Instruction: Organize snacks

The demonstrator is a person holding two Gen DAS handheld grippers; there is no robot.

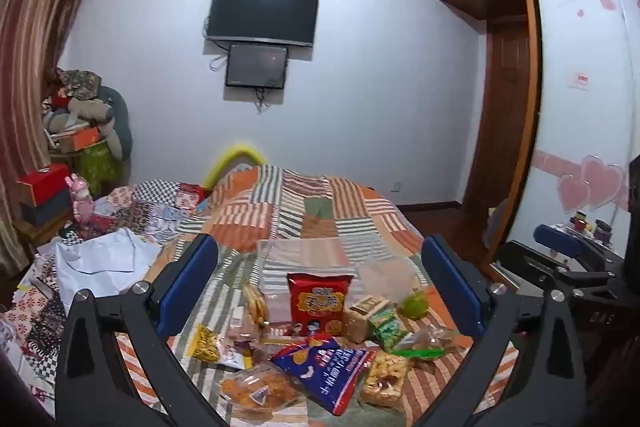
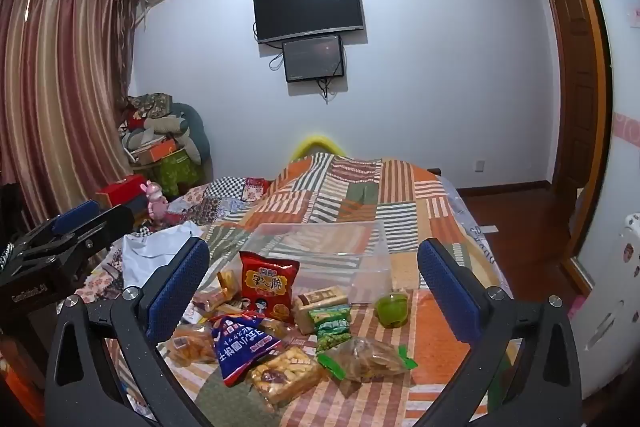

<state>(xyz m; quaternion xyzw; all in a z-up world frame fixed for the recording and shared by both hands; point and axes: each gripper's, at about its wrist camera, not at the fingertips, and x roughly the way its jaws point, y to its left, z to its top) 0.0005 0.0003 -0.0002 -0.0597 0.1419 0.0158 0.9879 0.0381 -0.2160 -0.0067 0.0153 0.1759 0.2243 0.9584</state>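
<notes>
Both grippers stand fully open and hold nothing: left gripper (image 1: 320, 291), right gripper (image 2: 314, 287). Each hovers above the snack pile (image 2: 280, 331) on the patchwork quilt (image 2: 400, 187). The red bag (image 2: 269, 285) stands upright at the pile's far edge, just before the clear plastic box (image 2: 320, 251). Green jelly cup (image 2: 391, 309) lies right of the pile.

Snacks (image 2: 280, 323) lie before the seemingly empty bin (image 2: 320, 251) on the bed (image 2: 400, 187).
</notes>
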